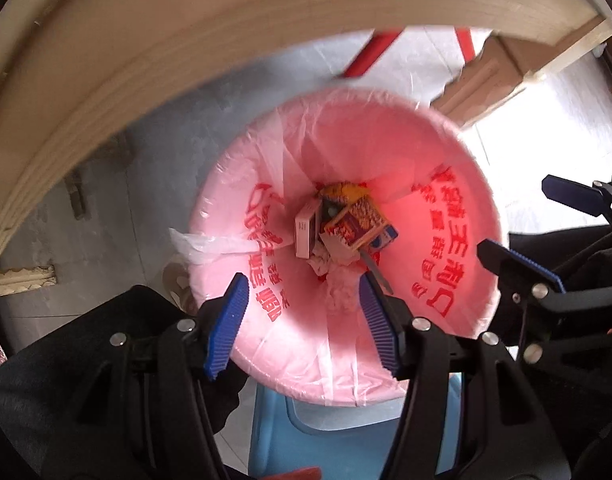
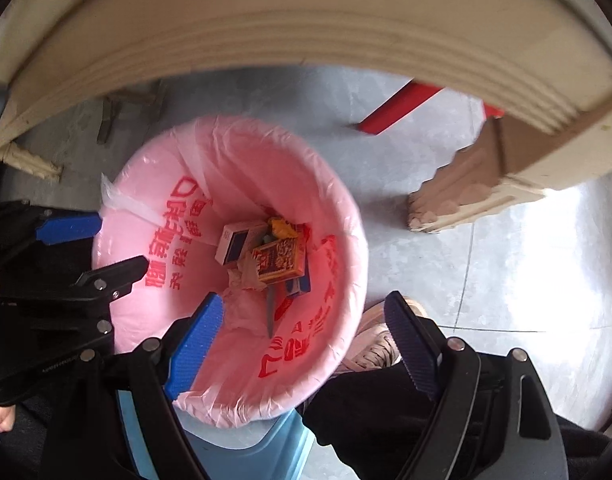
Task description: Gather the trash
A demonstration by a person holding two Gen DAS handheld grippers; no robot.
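A bin lined with a pink plastic bag (image 1: 446,184) printed with red characters stands on the floor below both grippers; it also shows in the right wrist view (image 2: 145,184). At its bottom lie a white box (image 1: 304,232), an orange and red box (image 1: 360,222), yellow wrapper (image 1: 346,191) and crumpled paper (image 1: 338,276). The same boxes show in the right wrist view (image 2: 279,260). My left gripper (image 1: 301,320) hangs over the bin, open and empty. My right gripper (image 2: 306,344) is open and empty over the bin's right rim; it also shows in the left wrist view (image 1: 510,220).
A cream table edge (image 1: 185,40) arches over the far side, with its carved leg (image 2: 466,192) on the grey floor at right. A red bar (image 2: 398,108) lies beyond the bin. A light blue stool (image 1: 346,440) is under the bin's near side. A pink shoe (image 2: 376,340) is beside the bin.
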